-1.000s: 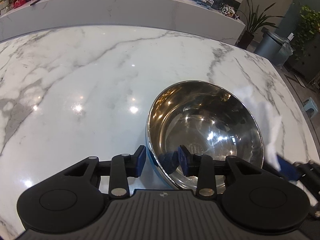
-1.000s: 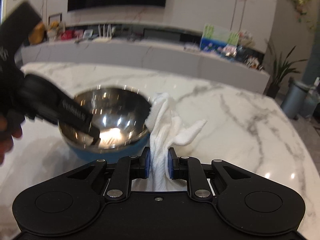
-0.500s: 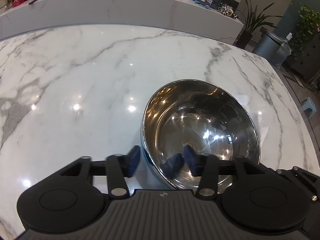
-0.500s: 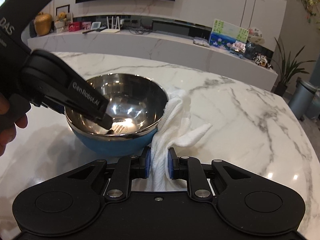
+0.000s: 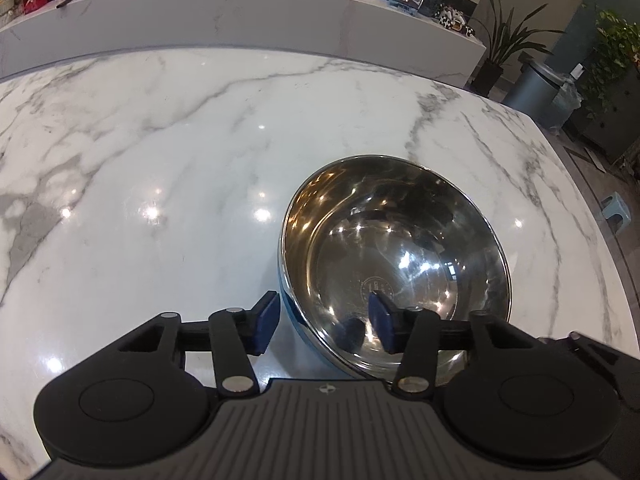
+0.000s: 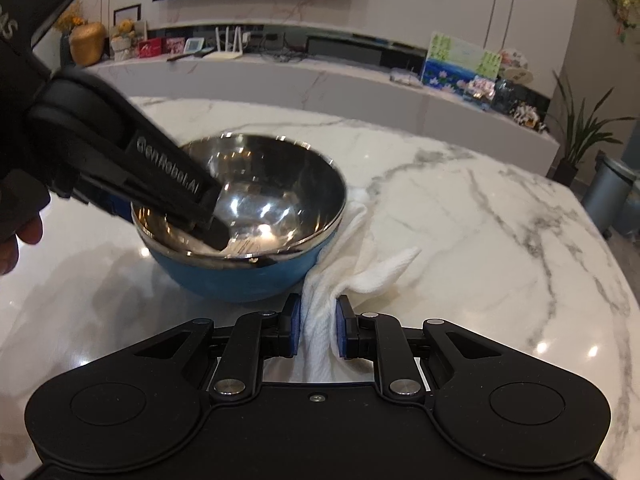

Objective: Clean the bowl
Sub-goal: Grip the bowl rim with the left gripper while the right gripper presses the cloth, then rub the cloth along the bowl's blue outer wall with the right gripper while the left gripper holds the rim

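marble table (image 5: 168, 168) fills most of what i see, white with grey veins and glossy with lamp glare. on it sits the bowl (image 5: 396, 256), steel inside and blue outside, upright, toward the right half of the left wrist view and left of centre in the right wrist view (image 6: 244, 236). my left gripper (image 5: 324, 322) straddles the bowl's near rim: one blue pad stands outside the wall, the other inside over the shiny floor. its jaws have just been closing in, with the rim between them, yet i see a gap on each side, so i read them as released and not pressing. in the right wrist view that same tool reaches down into the bowl from the left, a person's fingers (image 6: 16, 236) behind it. my right gripper (image 6: 316, 326) is clenched on a white cloth (image 6: 320, 320), which bunches up between the pads and trails onto the table against the bowl's right side.
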A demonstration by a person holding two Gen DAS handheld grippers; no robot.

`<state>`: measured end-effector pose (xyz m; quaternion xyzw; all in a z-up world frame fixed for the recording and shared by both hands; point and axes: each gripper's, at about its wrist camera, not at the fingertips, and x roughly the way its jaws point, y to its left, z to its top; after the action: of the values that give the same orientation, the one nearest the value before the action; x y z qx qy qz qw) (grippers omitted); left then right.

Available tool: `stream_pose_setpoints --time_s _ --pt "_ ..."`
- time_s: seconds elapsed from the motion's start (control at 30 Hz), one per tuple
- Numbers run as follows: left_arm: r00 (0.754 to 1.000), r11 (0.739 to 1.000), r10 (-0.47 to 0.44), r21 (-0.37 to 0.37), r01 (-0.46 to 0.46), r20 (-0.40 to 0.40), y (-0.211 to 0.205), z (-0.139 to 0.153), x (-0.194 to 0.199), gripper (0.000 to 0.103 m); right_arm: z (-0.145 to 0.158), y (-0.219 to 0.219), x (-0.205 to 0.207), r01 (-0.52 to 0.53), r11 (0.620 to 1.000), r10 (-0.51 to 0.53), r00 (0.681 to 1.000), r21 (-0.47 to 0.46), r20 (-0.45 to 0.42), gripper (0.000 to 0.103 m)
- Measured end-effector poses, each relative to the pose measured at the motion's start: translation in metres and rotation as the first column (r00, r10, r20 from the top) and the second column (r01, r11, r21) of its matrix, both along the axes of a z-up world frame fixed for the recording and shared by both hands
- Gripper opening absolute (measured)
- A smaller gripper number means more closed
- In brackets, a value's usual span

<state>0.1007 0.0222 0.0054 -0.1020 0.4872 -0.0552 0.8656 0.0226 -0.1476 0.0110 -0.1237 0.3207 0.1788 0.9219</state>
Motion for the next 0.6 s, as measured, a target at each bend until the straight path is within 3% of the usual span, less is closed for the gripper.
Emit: stream_pose_setpoints --time_s 0.17,0.47,0.6 --pt "1.000 1.000 0.001 0.002 -0.001 0.011 -0.001 0.001 0.000 0.041 0.009 -0.004 -0.003 0.027 0.999 -0.029 0.997 0.025 0.070 0.016" --pt "1.000 1.000 0.010 0.009 -0.010 0.010 0.000 0.001 -0.001 0.041 0.004 0.004 -0.003 -0.019 1.000 0.020 1.000 -0.006 0.022 0.016" --pt "1.000 1.000 0.013 -0.008 -0.013 -0.009 0.001 0.000 0.000 0.046 0.001 0.007 -0.002 -0.032 0.999 0.032 0.999 -0.018 0.001 0.016"
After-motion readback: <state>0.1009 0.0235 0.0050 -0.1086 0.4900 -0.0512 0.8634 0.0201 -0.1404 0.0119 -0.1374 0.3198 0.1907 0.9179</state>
